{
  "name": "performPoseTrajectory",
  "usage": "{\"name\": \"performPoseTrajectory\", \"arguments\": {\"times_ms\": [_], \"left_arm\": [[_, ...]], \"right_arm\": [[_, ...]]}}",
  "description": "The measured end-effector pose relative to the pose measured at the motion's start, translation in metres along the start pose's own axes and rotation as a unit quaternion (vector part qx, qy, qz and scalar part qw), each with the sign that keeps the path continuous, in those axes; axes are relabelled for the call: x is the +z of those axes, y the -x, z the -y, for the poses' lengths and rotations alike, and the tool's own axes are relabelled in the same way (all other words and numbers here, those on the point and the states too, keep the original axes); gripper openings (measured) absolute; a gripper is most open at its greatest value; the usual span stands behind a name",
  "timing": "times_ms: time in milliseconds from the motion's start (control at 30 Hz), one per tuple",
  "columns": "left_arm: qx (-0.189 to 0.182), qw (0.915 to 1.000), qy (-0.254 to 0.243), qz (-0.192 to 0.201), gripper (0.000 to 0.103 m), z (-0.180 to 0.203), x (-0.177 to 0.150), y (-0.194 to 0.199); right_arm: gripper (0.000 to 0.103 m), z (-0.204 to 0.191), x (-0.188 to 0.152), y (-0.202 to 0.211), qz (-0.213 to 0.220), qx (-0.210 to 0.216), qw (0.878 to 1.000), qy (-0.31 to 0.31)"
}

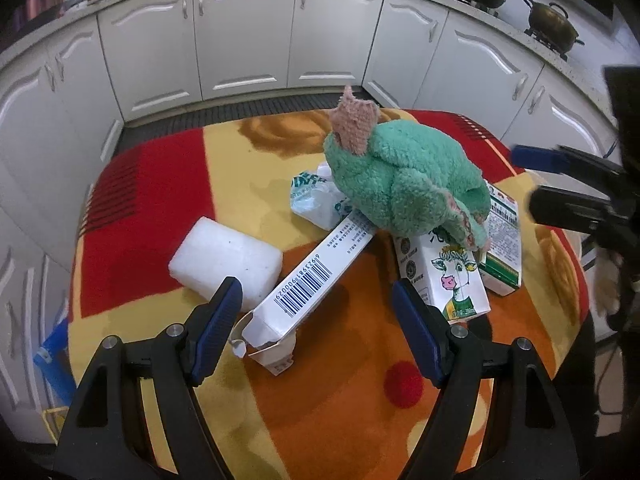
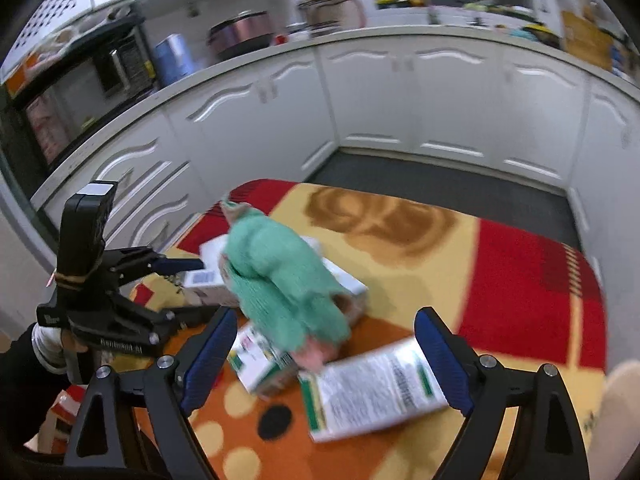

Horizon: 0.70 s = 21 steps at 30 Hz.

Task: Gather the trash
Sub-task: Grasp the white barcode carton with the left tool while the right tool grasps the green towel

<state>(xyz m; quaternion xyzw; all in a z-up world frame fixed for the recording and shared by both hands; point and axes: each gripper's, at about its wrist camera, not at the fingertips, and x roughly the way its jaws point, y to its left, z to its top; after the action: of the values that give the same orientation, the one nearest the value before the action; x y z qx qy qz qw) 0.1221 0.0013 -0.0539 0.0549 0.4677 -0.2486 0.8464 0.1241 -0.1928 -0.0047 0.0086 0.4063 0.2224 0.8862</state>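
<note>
In the left wrist view a long white carton [image 1: 308,284] with a barcode lies on the patterned tablecloth [image 1: 340,400], its torn end between my left gripper's [image 1: 316,320] open fingers, untouched by the pads. A white foam block [image 1: 226,260] sits to its left. A green plush toy [image 1: 404,180] rests on a crumpled wrapper [image 1: 314,196], a cow-print carton [image 1: 452,280] and a green-and-white carton [image 1: 502,240]. My right gripper [image 2: 324,360] hangs open above a flat printed carton [image 2: 372,388] and a small green-and-white carton [image 2: 260,368], just in front of the plush toy [image 2: 280,280].
White kitchen cabinets [image 1: 240,40] ring the table on the far side, with dark floor [image 2: 460,188] between. Pots [image 1: 552,24] stand on the counter. A blue object [image 1: 52,352] sits beside the table's left edge. Each gripper shows in the other's view: right gripper [image 1: 528,178], left gripper [image 2: 196,288].
</note>
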Motion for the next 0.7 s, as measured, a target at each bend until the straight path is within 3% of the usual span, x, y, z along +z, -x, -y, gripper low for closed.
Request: {"name": "performPoseTrajectory", "arguments": {"times_ms": [300, 333, 400, 467, 533, 600, 700], "left_arm": [[-0.022, 0.9997, -0.012, -0.003, 0.076, -0.001, 0.01, -0.005], [-0.022, 0.9996, -0.017, -0.003, 0.076, 0.0, 0.012, -0.005], [-0.02, 0.9994, -0.028, -0.003, 0.076, 0.003, 0.013, -0.006], [-0.02, 0.9992, -0.034, -0.005, 0.066, 0.004, 0.014, -0.007], [-0.016, 0.999, -0.04, -0.008, 0.044, 0.006, 0.014, -0.009], [-0.019, 0.999, -0.039, -0.01, 0.024, 0.006, 0.013, -0.008], [-0.024, 0.999, -0.036, -0.011, 0.019, 0.01, 0.007, -0.007]], "right_arm": [[0.088, 0.002, 0.033, -0.056, -0.034, 0.068, 0.997, 0.013], [0.082, 0.003, 0.033, -0.06, -0.035, 0.083, 0.996, 0.005], [0.054, 0.004, 0.031, -0.063, -0.036, 0.107, 0.994, -0.003], [0.048, 0.003, 0.029, -0.062, -0.036, 0.109, 0.993, -0.005], [0.033, 0.002, 0.026, -0.057, -0.033, 0.111, 0.993, -0.011], [0.029, 0.002, 0.023, -0.051, -0.027, 0.106, 0.994, -0.019], [0.027, 0.004, 0.016, -0.032, -0.005, 0.104, 0.994, -0.033]]}}
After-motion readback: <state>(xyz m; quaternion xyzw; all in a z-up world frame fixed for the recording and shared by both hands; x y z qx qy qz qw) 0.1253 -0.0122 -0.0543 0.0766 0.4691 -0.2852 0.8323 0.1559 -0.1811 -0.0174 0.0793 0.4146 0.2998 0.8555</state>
